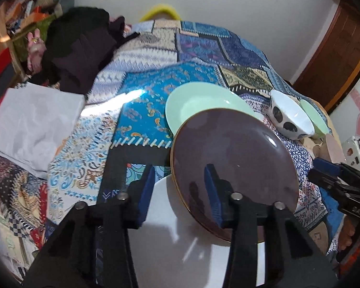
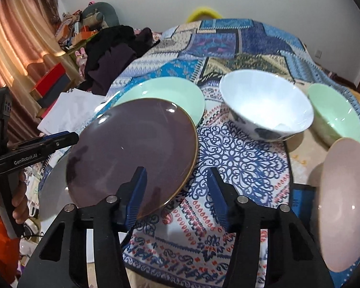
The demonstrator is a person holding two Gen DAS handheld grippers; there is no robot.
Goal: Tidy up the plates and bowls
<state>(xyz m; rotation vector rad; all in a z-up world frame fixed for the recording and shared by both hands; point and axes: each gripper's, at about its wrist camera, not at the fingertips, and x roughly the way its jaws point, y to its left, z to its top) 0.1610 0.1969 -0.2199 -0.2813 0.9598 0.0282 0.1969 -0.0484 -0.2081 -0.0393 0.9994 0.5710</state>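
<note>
1. The dark purple plate [image 1: 232, 148] lay on the patterned cloth [image 2: 240, 158]. Its far edge overlapped a green plate [image 1: 199, 100], and its left edge lay over a white plate [image 1: 180, 228].
2. The left gripper [image 1: 179, 168] was partly open and held nothing. One finger was above the purple plate and the other above the white plate, so the purple rim passed between them.
3. The right gripper [image 2: 177, 170] was also partly open and empty. Its left finger was above the opposite edge of the purple plate and its right finger above the bare cloth.
4. The step in hand was, I think, to lift the purple plate by two opposite sides. To do it well, each gripper should go down until one finger is under the rim and one over it, and both should press at the same time. After that the plate should go straight up, so that it does not drag the two plates under it.
5. The white bowl [image 2: 266, 105], the green bowl [image 2: 333, 110] and a pink plate [image 2: 343, 204] stood to the right, apart from this grip.
6. The purple plate faced up and seemed a little tilted, because it rested on the other rims. It is round, so it had no long axis; any pair of opposite points on the rim would serve.
</note>
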